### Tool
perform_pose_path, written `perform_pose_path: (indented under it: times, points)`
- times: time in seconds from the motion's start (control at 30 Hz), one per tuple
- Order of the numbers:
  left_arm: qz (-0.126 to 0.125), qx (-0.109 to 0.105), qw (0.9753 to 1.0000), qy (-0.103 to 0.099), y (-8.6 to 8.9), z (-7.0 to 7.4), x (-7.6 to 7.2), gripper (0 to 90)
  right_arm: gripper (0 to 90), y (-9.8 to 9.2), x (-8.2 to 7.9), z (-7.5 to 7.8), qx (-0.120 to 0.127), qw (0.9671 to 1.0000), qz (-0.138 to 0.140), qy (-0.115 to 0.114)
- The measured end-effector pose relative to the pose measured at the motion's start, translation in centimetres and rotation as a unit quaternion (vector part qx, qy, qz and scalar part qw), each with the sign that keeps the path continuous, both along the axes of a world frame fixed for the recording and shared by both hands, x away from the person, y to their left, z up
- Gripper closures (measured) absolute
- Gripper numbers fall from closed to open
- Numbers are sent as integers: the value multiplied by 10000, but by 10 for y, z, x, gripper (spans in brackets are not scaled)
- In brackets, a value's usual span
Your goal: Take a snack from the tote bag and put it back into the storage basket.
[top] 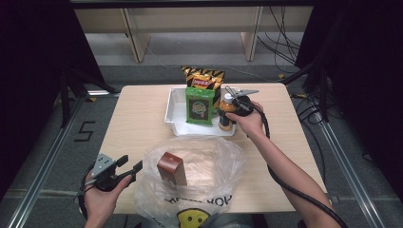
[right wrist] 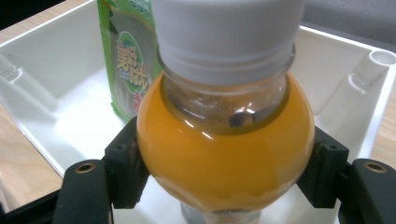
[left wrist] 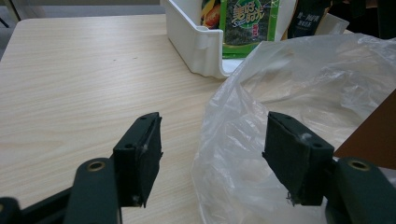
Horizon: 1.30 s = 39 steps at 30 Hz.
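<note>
The right gripper (right wrist: 224, 172) is clamping its 2 black jaws on the rounded shoulder of a clear plastic bottle of orange drink (right wrist: 224, 154) with a ribbed white screw cap, and the bottle is standing upright at the near right corner of a shallow white plastic tray (top: 177, 124) that is sitting toward the far edge of the pale wood-grain table (top: 133, 118). The bottle's lower half is being cut off in the right gripper view, and its label is too small to read in the high view. A glossy green snack packet (top: 199, 105) with green lettering too small to make out is leaning upright in the tray, and an orange-and-black striped crisp bag (top: 204, 77) is standing behind it, partly hidden. The left gripper (left wrist: 212, 158) is hovering with its jaws apart and holding nothing, by the rim of a crinkled clear plastic bag (top: 209, 166) at the near edge, which is holding a brown rectangular carton (top: 171, 168) and showing a yellow smiley face with partly cut-off lettering.
</note>
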<state>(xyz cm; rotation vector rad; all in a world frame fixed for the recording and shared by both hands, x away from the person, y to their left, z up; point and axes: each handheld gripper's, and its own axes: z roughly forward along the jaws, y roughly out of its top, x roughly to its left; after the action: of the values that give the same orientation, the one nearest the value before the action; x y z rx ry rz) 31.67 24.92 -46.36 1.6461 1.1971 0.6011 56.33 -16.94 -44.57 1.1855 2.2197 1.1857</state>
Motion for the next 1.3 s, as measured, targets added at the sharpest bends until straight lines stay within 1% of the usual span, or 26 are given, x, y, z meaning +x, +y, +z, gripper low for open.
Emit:
perform_pose_path:
  times: [0.07, 0.1, 0.13, 0.17, 0.23, 0.27, 0.3, 0.33, 0.4, 0.47, 0.5, 0.53, 0.6, 0.63, 0.67, 0.73, 0.8, 0.83, 0.9, 1.0, 1.03, 1.07, 1.13, 1.2, 1.27, 1.3]
  points:
    - [3, 6, 10000, 3, 0, 0, 0, 362, 310, -1, 0, 0, 27, 10000, 40, 87]
    - [4, 2, 10000, 4, 0, 0, 0, 363, 310, -2, 0, 1, -61, 10000, 31, 35]
    - [3, 2, 10000, 7, 0, 0, 0, 362, 309, -2, 0, -1, -48, 9999, 41, -85]
    - [2, 6, 10000, 9, 0, 0, 0, 363, 309, -2, 0, -1, -77, 9999, 84, -77]
    - [-9, 8, 10000, 8, 0, 0, 0, 362, 309, 0, -2, 0, -12, 10000, 2, 53]
    - [-10, 11, 10000, 7, 0, 0, 0, 362, 308, -2, -1, 0, -98, 9999, 82, -40]
    - [-10, 11, 10000, 7, 0, 0, 0, 362, 307, -2, -1, 0, -181, 9998, 90, -56]
    - [-6, 18, 10000, 12, 0, 0, 0, 363, 303, -2, -2, 1, -190, 9998, 49, -58]
    - [2, 7, 10000, 16, 0, 0, 0, 363, 275, -1, -4, 2, -127, 9999, -23, 20]
    - [-7, 2, 10000, 13, 0, 0, 0, 363, 254, -1, -5, 2, -102, 9999, -39, 17]
    - [-1, 13, 10000, 25, 0, 1, 0, 363, 240, -2, -5, 2, -208, 9998, -1, -77]
    - [-4, 44, 10000, 18, 0, 1, -1, 363, 223, -2, -6, 3, -154, 9999, -45, -8]
    - [-8, 43, 10000, 19, -1, 1, 0, 363, 215, -3, -8, 4, -133, 9999, -81, 18]
    - [-5, 35, 10000, 18, -1, 1, -1, 363, 213, -2, -9, 5, -64, 9998, -156, -45]
    - [-9, 38, 10000, 17, -1, 1, 0, 363, 204, -4, -10, 6, -141, 9998, -94, -104]
    - [-14, 45, 10000, 5, -1, 1, 0, 363, 205, -4, -12, 8, -115, 9997, -142, -135]
    - [-18, 59, 10000, 1, -1, 1, -1, 363, 206, -8, -14, 10, -224, 9996, -62, -162]
    - [-25, 30, 10000, -11, -1, 1, 0, 363, 205, -7, -17, 11, -134, 9998, -144, -76]
    - [1, 22, 10000, -1, -1, 1, -1, 362, 205, -10, -20, 13, -153, 9997, -108, -138]
    - [11, 12, 10000, -26, 0, 2, -1, 362, 203, -12, -28, 18, -124, 9998, -105, -64]
    - [14, 5, 10000, -30, 0, 2, -1, 361, 202, -13, -30, 18, -139, 9997, -57, -186]
    - [9, 9, 10000, -32, 0, 2, -1, 361, 203, -14, -32, 19, -98, 9997, -62, -224]
    - [17, 33, 10000, -25, 0, 2, -1, 361, 205, -15, -39, 21, -93, 9998, -76, -159]
    - [24, 33, 10000, -32, 0, 3, -2, 361, 211, -18, -44, 20, -99, 9997, -10, -228]
    - [27, 29, 10000, -37, -1, 3, -2, 361, 215, -18, -52, 21, -23, 9998, -40, -203]
    - [14, 20, 10000, -42, 0, 3, -1, 361, 218, -19, -54, 22, -57, 9996, 6, -267]
